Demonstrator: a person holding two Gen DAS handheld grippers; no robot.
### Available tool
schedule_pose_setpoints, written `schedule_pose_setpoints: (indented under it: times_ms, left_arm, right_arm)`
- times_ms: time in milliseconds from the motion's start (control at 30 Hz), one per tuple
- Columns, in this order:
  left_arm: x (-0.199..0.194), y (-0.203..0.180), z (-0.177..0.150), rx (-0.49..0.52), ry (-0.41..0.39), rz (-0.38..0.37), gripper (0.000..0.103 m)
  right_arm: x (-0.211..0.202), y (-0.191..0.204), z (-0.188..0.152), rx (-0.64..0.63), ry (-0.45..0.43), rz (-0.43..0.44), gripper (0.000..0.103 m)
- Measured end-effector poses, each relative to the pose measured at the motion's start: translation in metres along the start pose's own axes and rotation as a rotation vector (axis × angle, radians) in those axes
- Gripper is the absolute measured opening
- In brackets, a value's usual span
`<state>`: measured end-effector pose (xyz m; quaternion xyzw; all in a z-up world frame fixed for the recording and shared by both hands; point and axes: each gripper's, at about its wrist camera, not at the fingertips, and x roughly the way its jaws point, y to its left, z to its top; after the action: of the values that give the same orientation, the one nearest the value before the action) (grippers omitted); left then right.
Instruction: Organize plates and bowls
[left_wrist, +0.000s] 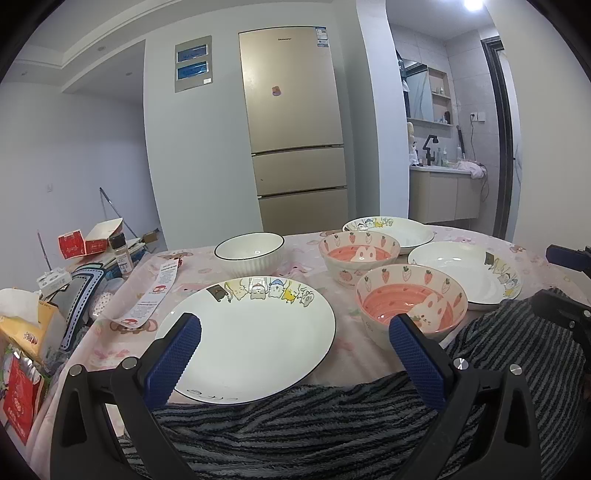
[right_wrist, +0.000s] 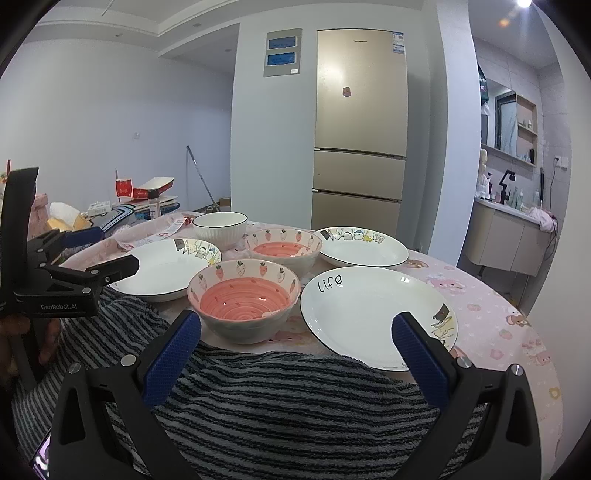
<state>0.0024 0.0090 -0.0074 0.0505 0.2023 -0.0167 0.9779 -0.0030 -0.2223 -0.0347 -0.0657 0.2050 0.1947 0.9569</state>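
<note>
Three white plates (right_wrist: 365, 314) and three bowls are counted on the table (right_wrist: 498, 314): two strawberry bowls (right_wrist: 243, 295) and one plain white bowl (right_wrist: 219, 225). All are grouped mid-frame, nearly rim to rim. Bare cloth is seen at right in the right wrist view; clutter (left_wrist: 55, 295) crowds the left edge. Left gripper (left_wrist: 295, 332) and right gripper (right_wrist: 295, 332) are held wide apart, empty, over a striped towel (right_wrist: 295, 398).
</note>
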Motion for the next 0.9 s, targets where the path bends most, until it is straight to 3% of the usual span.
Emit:
schedule_pose_setpoints:
  times_ms: [233, 400, 533, 633, 767, 900]
  left_arm:
    - [0.007, 0.001, 0.008, 0.003, 0.060, -0.059, 0.103]
    - [0.001, 0.018, 0.036, -0.073, 0.078, -0.170, 0.103]
    - [0.006, 0.035, 0.073, -0.198, 0.118, -0.292, 0.103]
    - [0.010, 0.038, 0.098, -0.228, 0.134, -0.357, 0.103]
    - [0.001, 0.031, 0.131, -0.186, 0.089, -0.342, 0.103]
    - [-0.007, 0.025, 0.168, -0.153, 0.031, -0.364, 0.103]
  right_arm:
    - [0.012, -0.002, 0.004, 0.010, 0.070, 0.031, 0.103]
    - [0.009, -0.012, 0.018, 0.064, 0.110, 0.142, 0.103]
    - [0.006, -0.024, 0.049, 0.144, 0.101, 0.272, 0.103]
    - [0.006, -0.035, 0.080, 0.197, 0.095, 0.329, 0.103]
    - [-0.007, -0.042, 0.120, 0.182, 0.051, 0.364, 0.103]
    - [-0.018, -0.048, 0.160, 0.146, -0.033, 0.333, 0.103]
